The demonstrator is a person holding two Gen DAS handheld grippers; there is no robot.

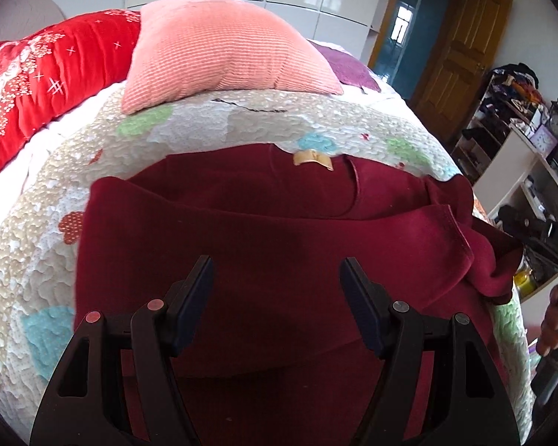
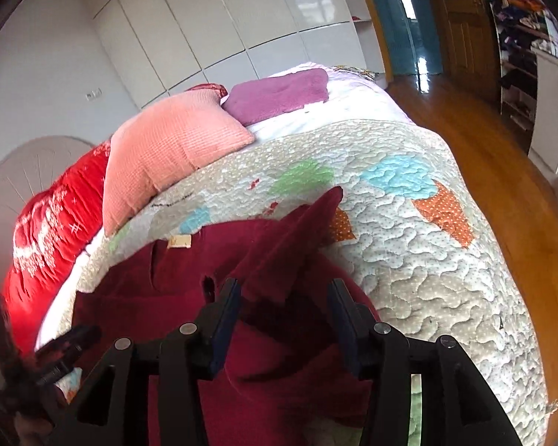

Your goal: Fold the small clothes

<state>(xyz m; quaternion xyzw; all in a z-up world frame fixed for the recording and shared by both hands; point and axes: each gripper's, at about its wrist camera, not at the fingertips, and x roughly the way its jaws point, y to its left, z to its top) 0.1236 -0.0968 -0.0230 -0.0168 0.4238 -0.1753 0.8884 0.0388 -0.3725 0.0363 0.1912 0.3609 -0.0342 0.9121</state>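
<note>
A dark red garment [image 1: 260,215] lies on the quilted bedspread [image 1: 37,260], its tan neck label [image 1: 312,158] at the far edge. One side is folded in over the body. My left gripper [image 1: 276,262] hovers open over the middle of the garment, nothing between its fingers. In the right wrist view the garment [image 2: 189,271] has a sleeve [image 2: 294,238] sticking up between the fingers of my right gripper [image 2: 284,283]. The jaws stand apart and the right pad is clear of the cloth. My left gripper [image 2: 67,345] shows blurred at the lower left.
A pink pillow [image 1: 219,48], a red quilt [image 1: 37,74] and a purple cushion [image 2: 279,93] lie at the head of the bed. The bed's edge drops to a wooden floor [image 2: 502,171] on the right. Cluttered shelves [image 1: 509,119] stand beyond. A hand [image 1: 554,319] shows at the right edge.
</note>
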